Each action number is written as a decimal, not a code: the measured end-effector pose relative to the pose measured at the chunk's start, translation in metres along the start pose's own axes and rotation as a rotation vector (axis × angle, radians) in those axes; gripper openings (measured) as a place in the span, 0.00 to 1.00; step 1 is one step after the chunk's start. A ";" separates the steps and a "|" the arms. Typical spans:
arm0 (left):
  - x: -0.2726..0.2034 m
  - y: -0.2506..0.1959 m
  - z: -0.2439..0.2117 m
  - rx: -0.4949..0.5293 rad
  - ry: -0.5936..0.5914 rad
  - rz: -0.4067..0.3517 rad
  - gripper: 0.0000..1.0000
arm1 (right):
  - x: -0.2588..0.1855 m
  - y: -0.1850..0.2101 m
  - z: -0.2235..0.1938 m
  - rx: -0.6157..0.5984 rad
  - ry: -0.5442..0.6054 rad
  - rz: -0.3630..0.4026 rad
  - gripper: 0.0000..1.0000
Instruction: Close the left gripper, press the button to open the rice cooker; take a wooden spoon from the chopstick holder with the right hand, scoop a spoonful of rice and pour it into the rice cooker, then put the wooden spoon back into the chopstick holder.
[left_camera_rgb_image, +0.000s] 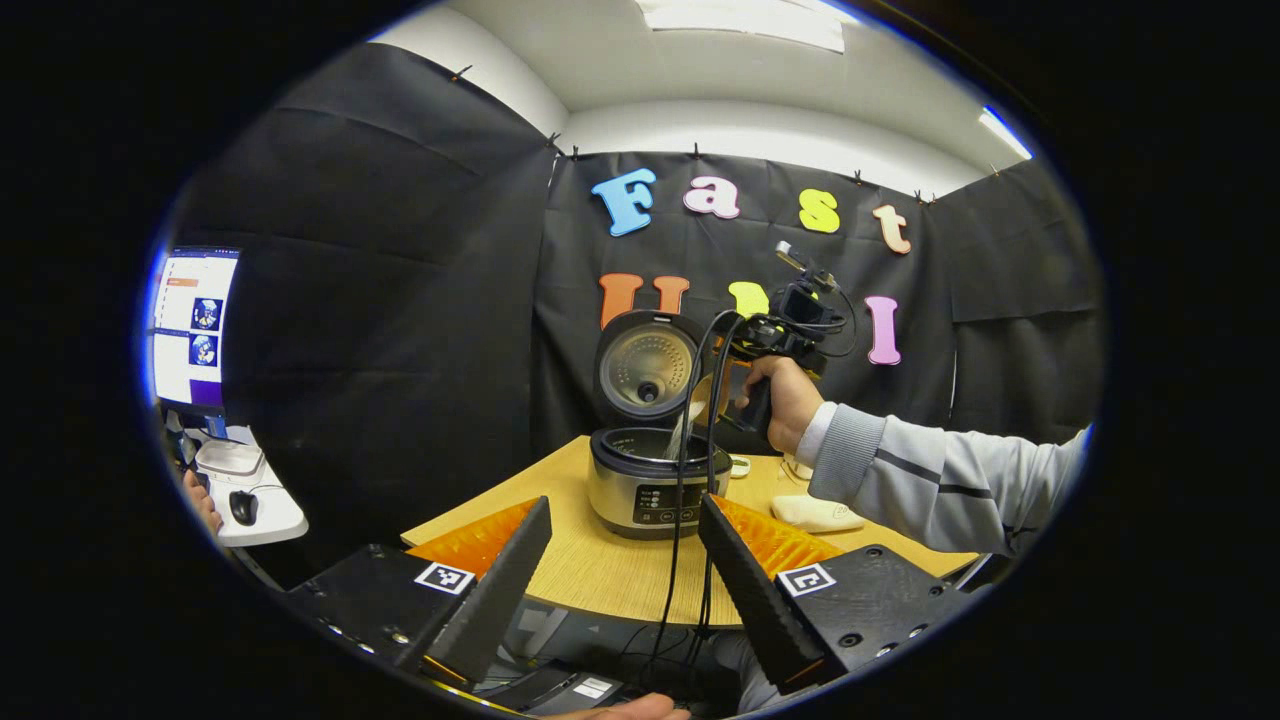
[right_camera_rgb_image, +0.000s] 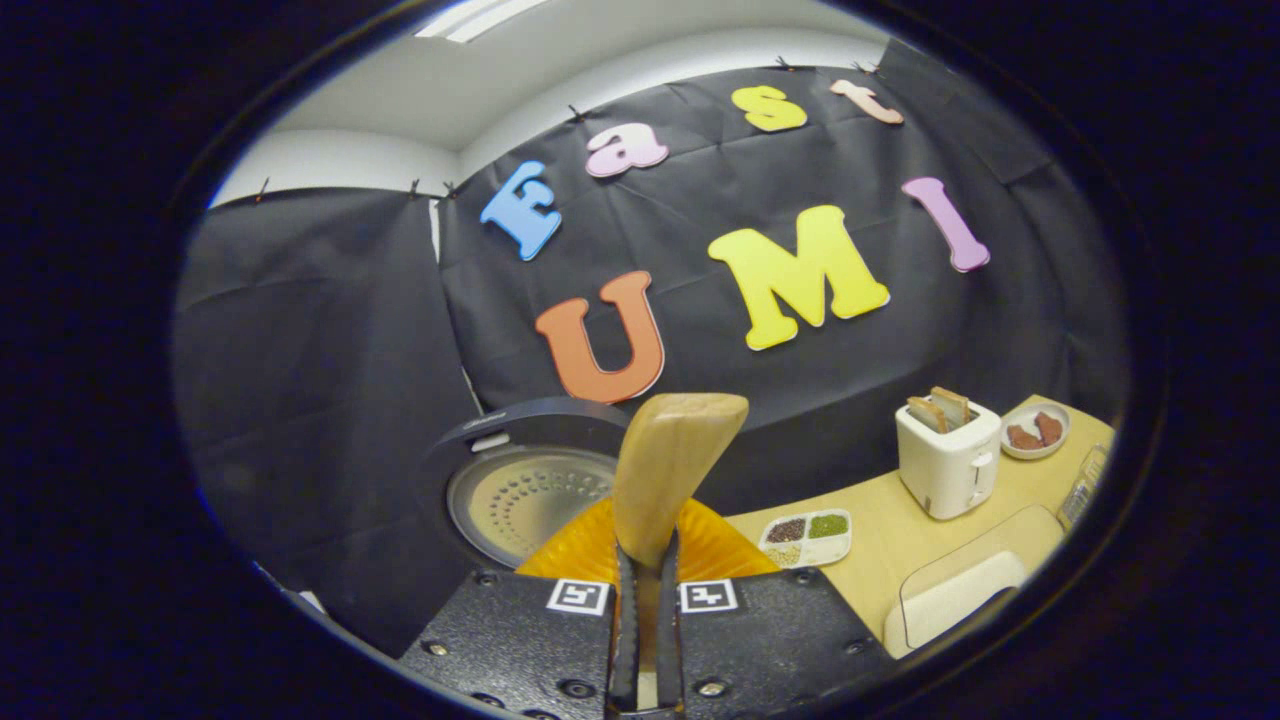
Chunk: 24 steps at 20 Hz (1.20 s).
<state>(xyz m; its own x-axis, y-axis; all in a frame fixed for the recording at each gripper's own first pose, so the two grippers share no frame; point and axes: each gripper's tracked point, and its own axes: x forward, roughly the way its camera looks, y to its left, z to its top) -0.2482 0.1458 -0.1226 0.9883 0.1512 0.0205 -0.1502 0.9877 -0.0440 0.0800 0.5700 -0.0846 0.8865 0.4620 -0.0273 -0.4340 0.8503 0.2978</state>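
The rice cooker (left_camera_rgb_image: 645, 490) stands on the wooden table (left_camera_rgb_image: 600, 575) with its lid (left_camera_rgb_image: 645, 365) raised. My left gripper (left_camera_rgb_image: 625, 510) is open, low in front of the cooker, with nothing between its fingers. A hand (left_camera_rgb_image: 785, 400) holds my right gripper (left_camera_rgb_image: 760, 340) above the pot's right rim. It is shut on the wooden spoon (left_camera_rgb_image: 708, 398), which is tilted, and a pale stream of rice (left_camera_rgb_image: 685, 428) falls into the pot. In the right gripper view the wooden spoon (right_camera_rgb_image: 670, 470) sticks up from my right gripper (right_camera_rgb_image: 645, 560), in front of the lid's inner plate (right_camera_rgb_image: 525, 495).
A white toaster (right_camera_rgb_image: 945, 455) with bread, a small plate (right_camera_rgb_image: 1035, 430) and a divided tray of beans (right_camera_rgb_image: 805, 535) stand on the table's right side. A white pad (left_camera_rgb_image: 815, 512) lies beside the cooker. Cables (left_camera_rgb_image: 690, 520) hang before it. A monitor (left_camera_rgb_image: 195, 325) and mouse (left_camera_rgb_image: 243, 507) sit far left.
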 end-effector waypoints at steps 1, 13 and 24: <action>0.000 0.001 -0.002 0.003 0.004 0.002 0.95 | -0.003 0.001 0.003 -0.031 -0.031 -0.009 0.12; 0.002 -0.008 -0.007 -0.004 0.026 -0.024 0.95 | -0.008 0.052 0.001 -0.573 -0.145 0.090 0.12; 0.013 -0.031 -0.008 0.028 0.039 -0.039 0.95 | -0.007 -0.026 0.028 -0.537 -0.079 0.023 0.12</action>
<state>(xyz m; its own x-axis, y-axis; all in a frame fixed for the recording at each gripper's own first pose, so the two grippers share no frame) -0.2304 0.1166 -0.1289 0.9936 0.1119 -0.0172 -0.1121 0.9936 -0.0164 0.0890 0.5379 -0.0658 0.8759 0.4796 0.0519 -0.4564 0.8587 -0.2330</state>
